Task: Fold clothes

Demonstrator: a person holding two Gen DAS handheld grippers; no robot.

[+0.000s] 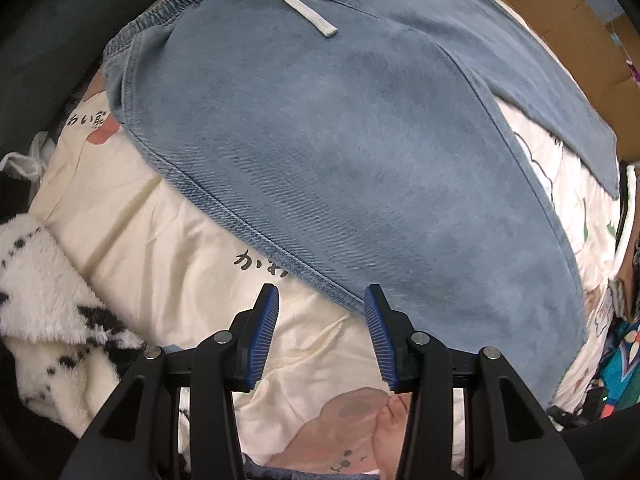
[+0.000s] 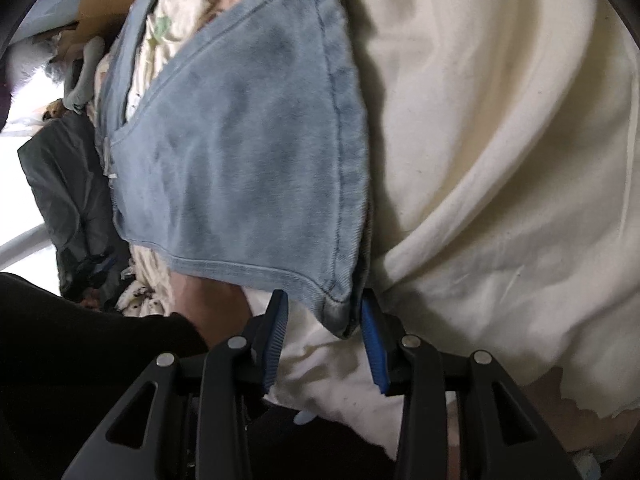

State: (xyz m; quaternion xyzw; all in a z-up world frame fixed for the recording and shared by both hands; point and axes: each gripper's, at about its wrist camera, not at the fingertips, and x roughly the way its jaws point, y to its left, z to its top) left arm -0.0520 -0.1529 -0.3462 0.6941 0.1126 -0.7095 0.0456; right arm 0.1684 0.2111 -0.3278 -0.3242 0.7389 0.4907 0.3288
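Light blue denim shorts (image 1: pixel 340 128) with a white drawstring (image 1: pixel 304 12) lie spread flat on a cream printed bedsheet (image 1: pixel 152 240). My left gripper (image 1: pixel 322 300) is open, its blue pads just short of the near leg hem, nothing between them. In the right wrist view, one leg of the shorts (image 2: pixel 248 152) reaches toward me, and its hem corner (image 2: pixel 340 316) hangs between the fingers of my right gripper (image 2: pixel 324 312), which stands open. That corner lies close to the right pad; I cannot tell whether it touches.
A fluffy black-and-white blanket (image 1: pixel 48 312) is bunched at the left. Cardboard (image 1: pixel 560 12) lies beyond the shorts at the upper right. A dark grey bag (image 2: pixel 64 184) sits at the left in the right wrist view, and a black sleeve (image 2: pixel 88 360) crosses the lower left.
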